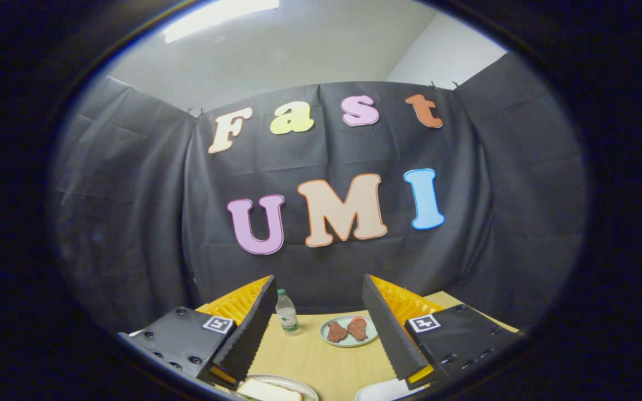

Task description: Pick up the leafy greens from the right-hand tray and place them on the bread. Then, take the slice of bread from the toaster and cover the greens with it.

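Wooden table (321, 362), gripper (319, 301) fingers apart (nothing between), bread (268, 390) on near plate (298, 384), bottle (287, 313) beyond.

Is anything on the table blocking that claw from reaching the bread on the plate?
Nothing visible does. The claw is open, and the bread on its plate lies just below the fingers. The bottle and meat plate sit beyond.

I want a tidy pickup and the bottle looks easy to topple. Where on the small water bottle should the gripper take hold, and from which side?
Probably its mid body, below the cap. The water bottle stands upright on the table, beyond the open fingers of the hand-held gripper and left of the plate. Come in level from the near side, one finger on each flank.
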The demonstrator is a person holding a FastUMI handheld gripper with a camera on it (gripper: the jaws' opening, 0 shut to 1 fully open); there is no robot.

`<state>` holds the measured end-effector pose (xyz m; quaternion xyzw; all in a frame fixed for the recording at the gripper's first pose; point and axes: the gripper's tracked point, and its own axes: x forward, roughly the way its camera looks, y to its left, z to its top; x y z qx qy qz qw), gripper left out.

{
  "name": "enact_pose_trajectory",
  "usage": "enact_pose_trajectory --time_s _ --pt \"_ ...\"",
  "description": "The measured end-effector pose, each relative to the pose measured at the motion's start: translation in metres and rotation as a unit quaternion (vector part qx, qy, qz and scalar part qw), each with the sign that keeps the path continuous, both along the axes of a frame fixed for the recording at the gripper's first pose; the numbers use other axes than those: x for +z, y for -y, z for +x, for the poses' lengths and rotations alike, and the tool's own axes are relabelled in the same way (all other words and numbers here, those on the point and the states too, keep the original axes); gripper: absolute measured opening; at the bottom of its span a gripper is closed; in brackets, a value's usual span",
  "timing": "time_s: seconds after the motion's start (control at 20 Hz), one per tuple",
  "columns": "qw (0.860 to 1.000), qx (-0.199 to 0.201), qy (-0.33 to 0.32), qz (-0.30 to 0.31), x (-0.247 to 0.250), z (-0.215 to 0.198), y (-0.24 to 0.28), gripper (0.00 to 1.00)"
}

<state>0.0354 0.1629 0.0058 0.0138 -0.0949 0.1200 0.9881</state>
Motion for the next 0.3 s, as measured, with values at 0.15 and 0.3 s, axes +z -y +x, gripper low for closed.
enact_pose_trajectory --time_s 0.15,0.3 --pt "1.000 -0.013 0.002 0.004 0.0010 -0.0042 0.0074 0.98" --pt "1.000 -0.017 0.002 0.000 0.0000 -0.0084 0.0093 0.98"
